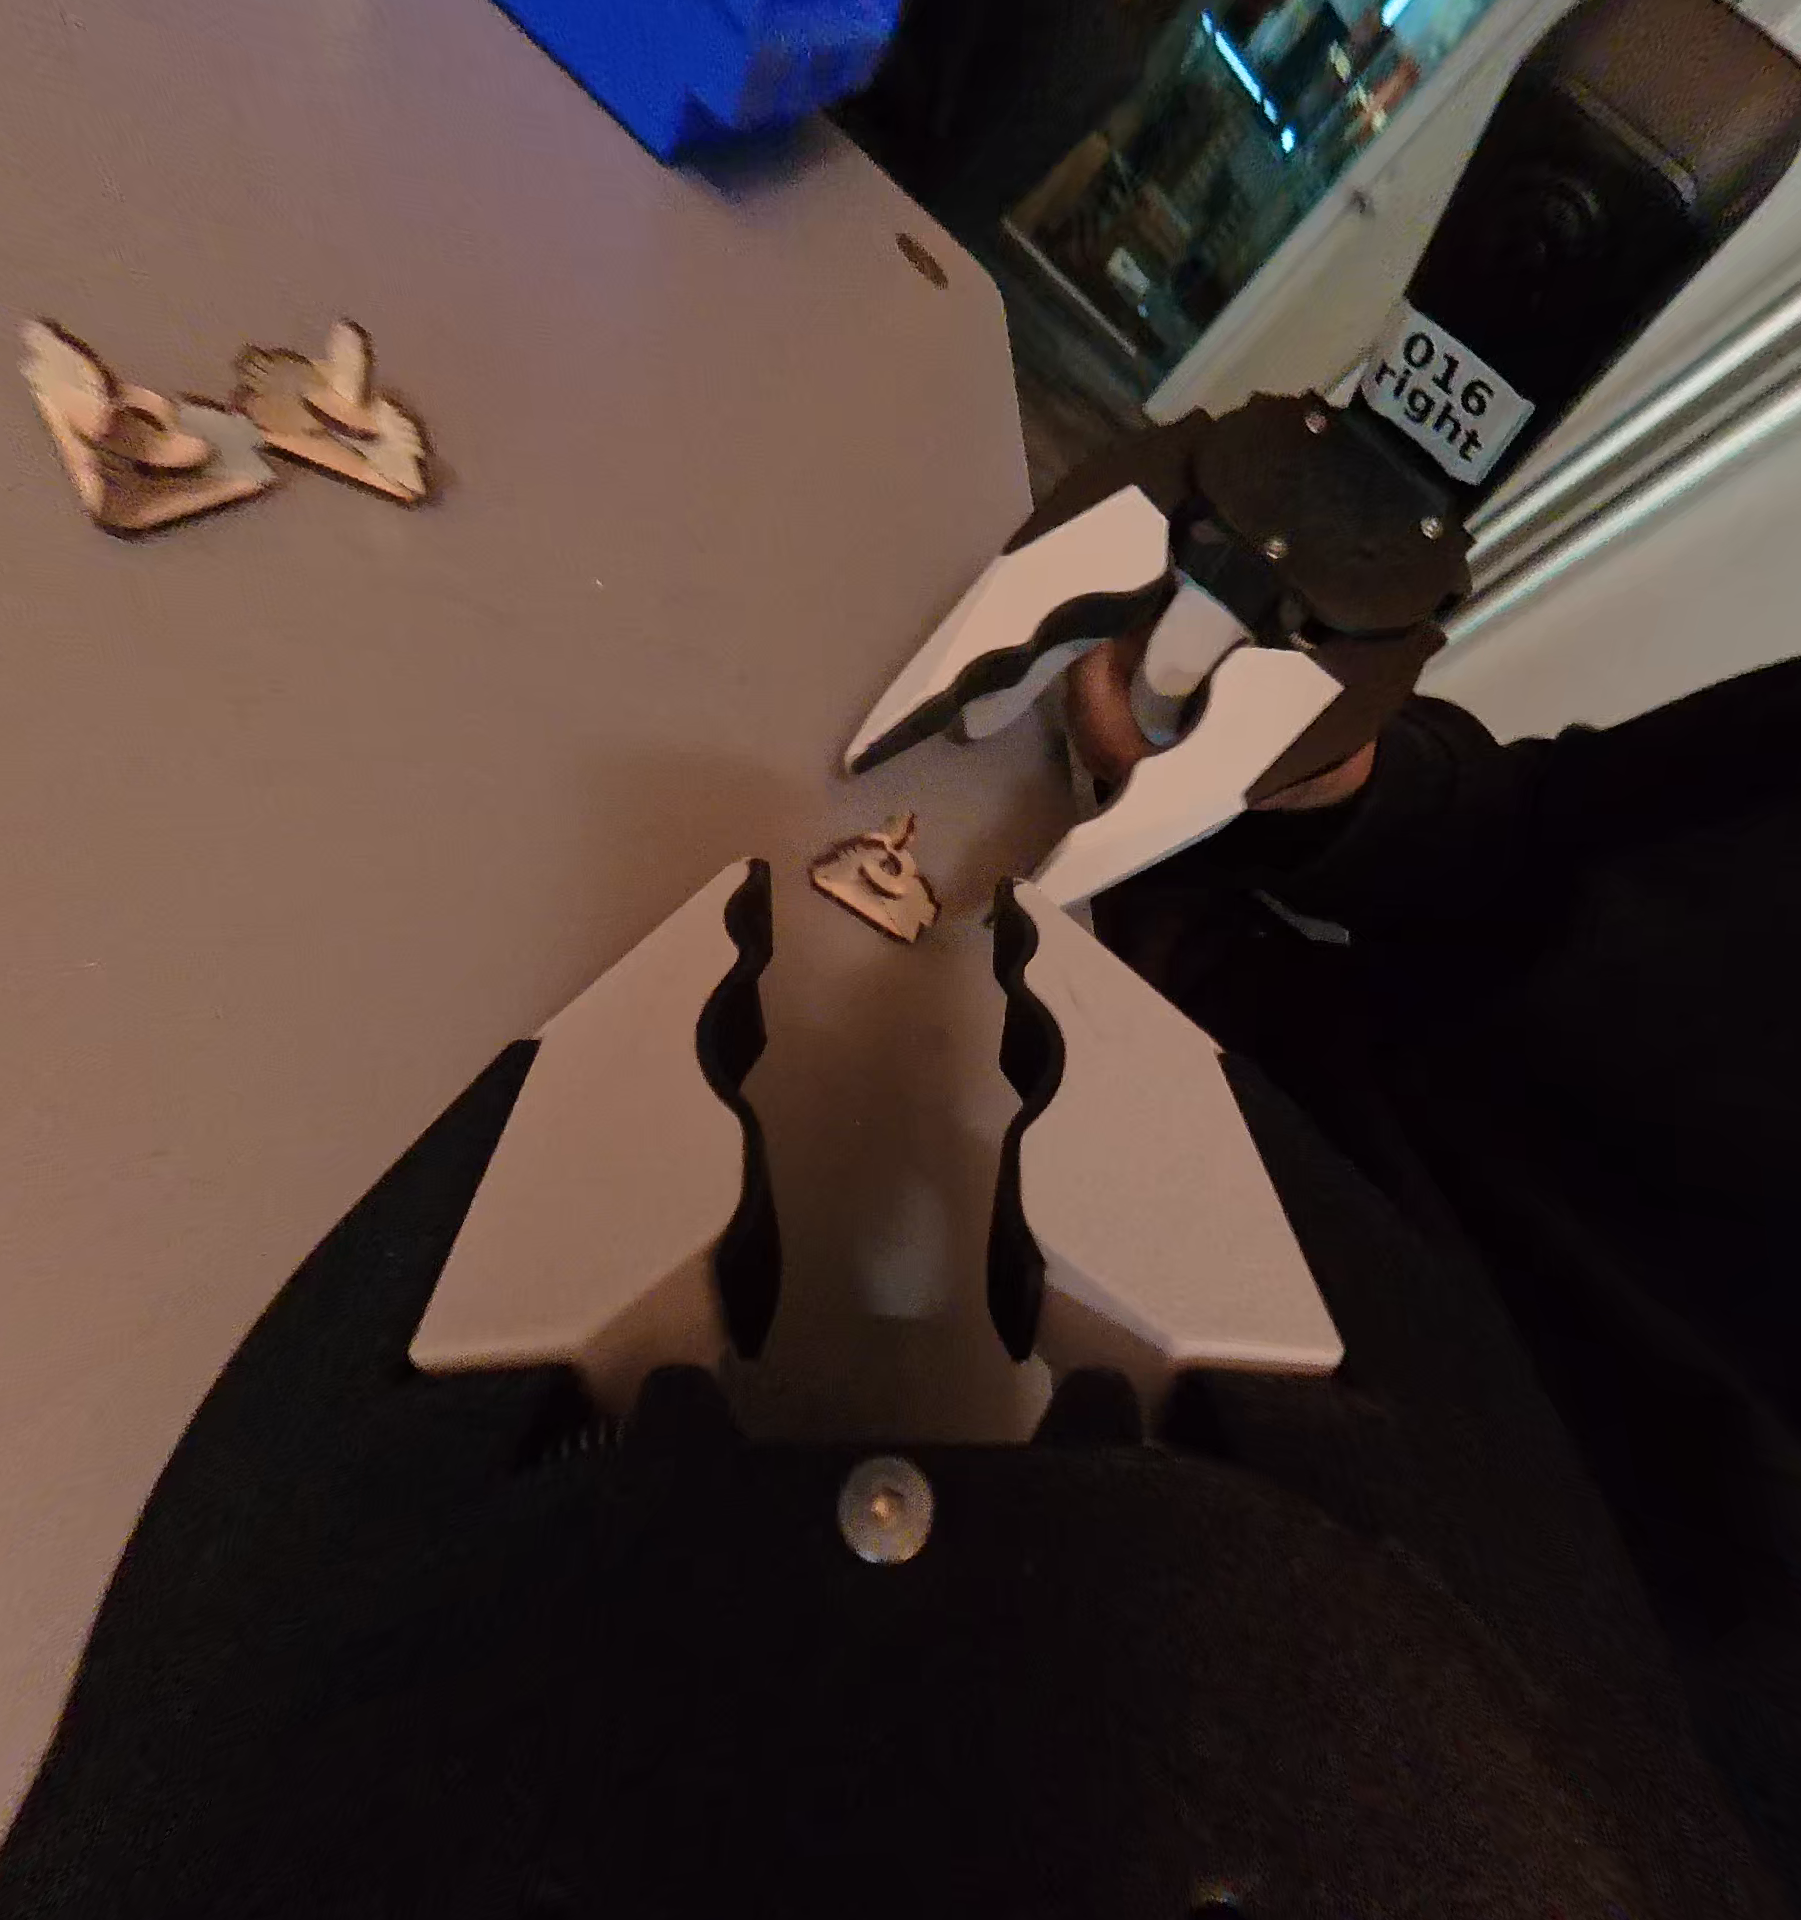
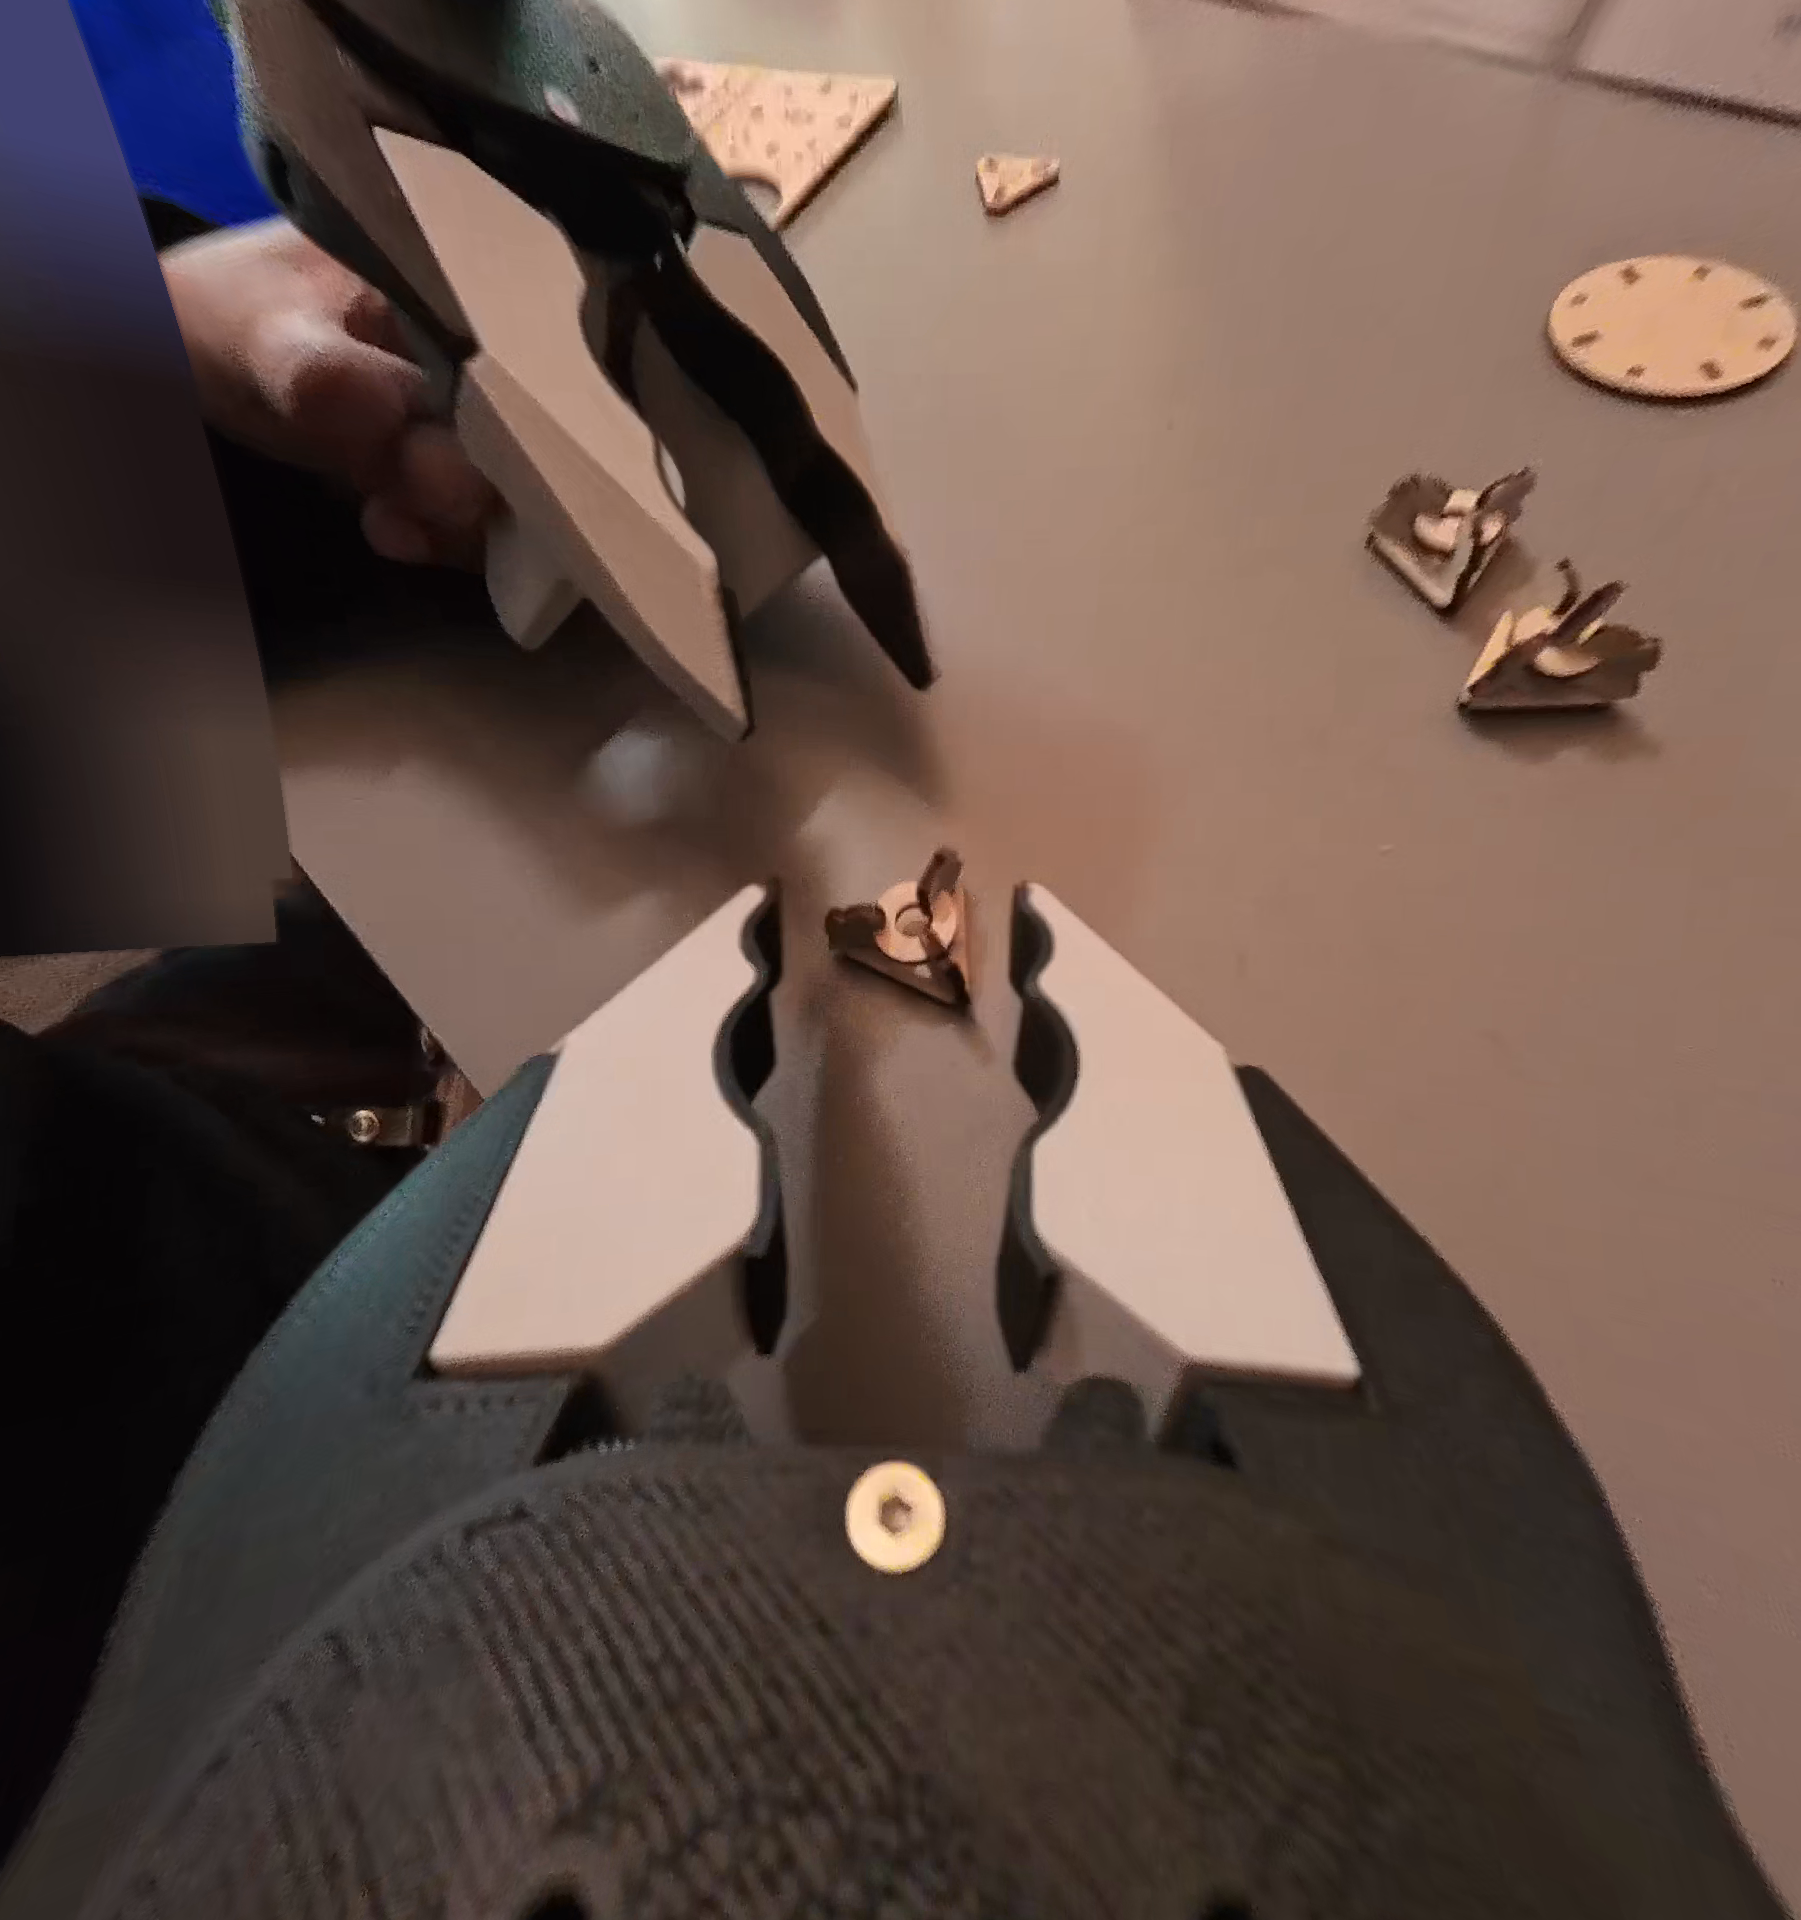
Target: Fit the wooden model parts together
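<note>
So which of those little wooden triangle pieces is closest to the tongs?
The lone triangle piece lying between both tongs' tips; the other two sit together farther off.

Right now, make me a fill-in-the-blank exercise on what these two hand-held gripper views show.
1. Both the left hand-held gripper and the right hand-held gripper have their jaws ____.
2. The small wooden piece nearest both of them has roughly the shape of a ____.
3. The flat wooden disc has the outline of a ____.
4. The bin at the far edge of the table is coloured ____.

Missing words: open; triangle; circle; blue
</note>
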### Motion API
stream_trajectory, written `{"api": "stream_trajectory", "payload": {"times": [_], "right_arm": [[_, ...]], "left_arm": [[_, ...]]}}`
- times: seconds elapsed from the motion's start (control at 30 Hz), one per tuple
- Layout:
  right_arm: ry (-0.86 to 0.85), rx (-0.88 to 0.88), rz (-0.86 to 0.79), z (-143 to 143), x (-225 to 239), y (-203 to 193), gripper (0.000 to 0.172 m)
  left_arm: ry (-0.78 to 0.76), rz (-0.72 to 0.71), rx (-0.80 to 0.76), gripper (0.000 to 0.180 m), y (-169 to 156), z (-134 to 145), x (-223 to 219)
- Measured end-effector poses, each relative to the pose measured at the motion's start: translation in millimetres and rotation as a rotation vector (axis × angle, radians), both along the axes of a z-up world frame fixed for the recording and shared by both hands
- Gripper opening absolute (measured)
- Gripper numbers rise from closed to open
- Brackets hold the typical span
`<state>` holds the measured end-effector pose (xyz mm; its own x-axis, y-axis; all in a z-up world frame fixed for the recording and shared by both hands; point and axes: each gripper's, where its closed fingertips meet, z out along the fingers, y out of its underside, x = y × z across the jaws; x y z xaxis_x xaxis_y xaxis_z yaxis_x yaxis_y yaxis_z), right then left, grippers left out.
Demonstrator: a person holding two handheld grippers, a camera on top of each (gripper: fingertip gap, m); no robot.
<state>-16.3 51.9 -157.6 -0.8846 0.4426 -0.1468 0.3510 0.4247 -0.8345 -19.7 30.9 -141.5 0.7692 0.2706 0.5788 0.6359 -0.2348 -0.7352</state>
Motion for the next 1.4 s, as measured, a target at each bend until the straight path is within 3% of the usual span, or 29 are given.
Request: {"api": "stream_trajectory", "payload": {"times": [0.1, 0.17, 0.3, 0.47, 0.67, 0.87, 1.1, 1.23, 1.4], "right_arm": [[0.053, -0.153, -0.033, 30.5, -10.8, 2.3, 0.04], [0.093, -0.307, -0.063, 59.7, -21.8, 4.6, 0.0], [0.118, -0.592, -0.023, 112.4, -35.2, -6.4, 0.0], [0.158, -0.738, 0.142, 139.3, -30.7, -54.1, 0.0], [0.2, -0.724, 0.222, 138.7, -31.7, -88.0, 0.0], [0.243, -0.595, 0.265, 119.9, -28.2, -112.7, 0.0], [0.341, -0.623, 0.375, 135.1, -4.7, -119.9, 0.0], [0.253, -0.548, 0.37, 101.8, -14.4, -124.0, 0.0], [0.317, -0.62, 0.375, 137.7, -7.4, -113.9, 0.0]], "left_arm": [[0.029, 0.079, 0.028, 0.042, -7.4, 5.9, -14.2], [0.06, 0.128, 0.038, 0.041, -12.4, 9.6, -22.5], [0.115, 0.219, 0.051, 0.036, -22.8, 16.1, -37.0], [0.176, 0.397, 0.077, 0.028, -50.9, 27.7, -60.8], [0.225, 0.585, 0.165, 0.022, -88.8, 48.6, -79.1], [0.263, 0.57, 0.085, 0.023, -82.7, 42.8, -78.1], [0.262, 0.587, 0.097, 0.022, -84.8, 45.0, -79.8], [0.249, 0.644, 0.14, 0.021, -97.0, 49.4, -84.5], [0.236, 0.656, 0.144, 0.021, -99.1, 48.6, -85.9]]}}
